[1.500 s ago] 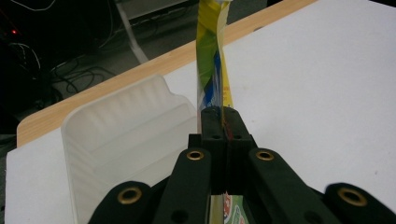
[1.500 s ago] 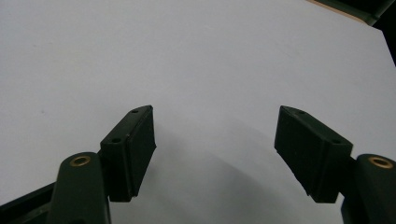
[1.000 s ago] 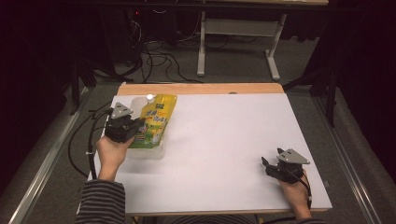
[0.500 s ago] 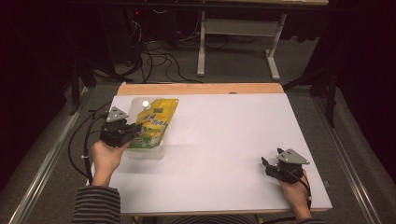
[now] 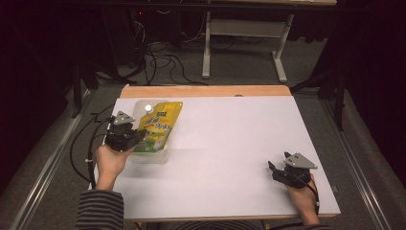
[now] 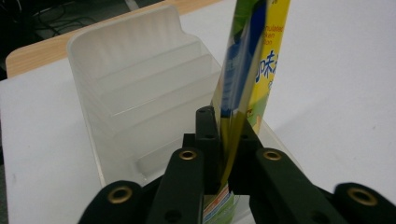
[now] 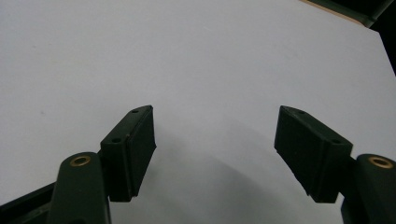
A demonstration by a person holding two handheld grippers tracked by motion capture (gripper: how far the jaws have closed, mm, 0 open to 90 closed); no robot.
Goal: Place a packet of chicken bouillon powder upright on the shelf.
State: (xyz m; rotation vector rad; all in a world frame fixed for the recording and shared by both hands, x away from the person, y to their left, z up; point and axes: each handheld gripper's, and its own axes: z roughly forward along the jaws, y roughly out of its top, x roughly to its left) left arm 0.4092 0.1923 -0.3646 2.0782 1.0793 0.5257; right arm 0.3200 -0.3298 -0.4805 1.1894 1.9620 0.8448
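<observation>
The left gripper is clenching its jaws on the bottom edge of a yellow-and-green spouted pouch, the black pads pressing flat on either face of the thin film in the left gripper view; the pouch is standing upright between the jaws, over a clear plastic rack with stepped dividers; that rack is sitting near the bench's far left corner, close to the left edge; the pouch's white cap is pointing toward the far edge; whether the pouch is touching the rack's floor I cannot tell. The right gripper is resting near the bench's near right corner, well apart from the pouch; its jaws are standing released, wide apart, with bare white bench top between them.
</observation>
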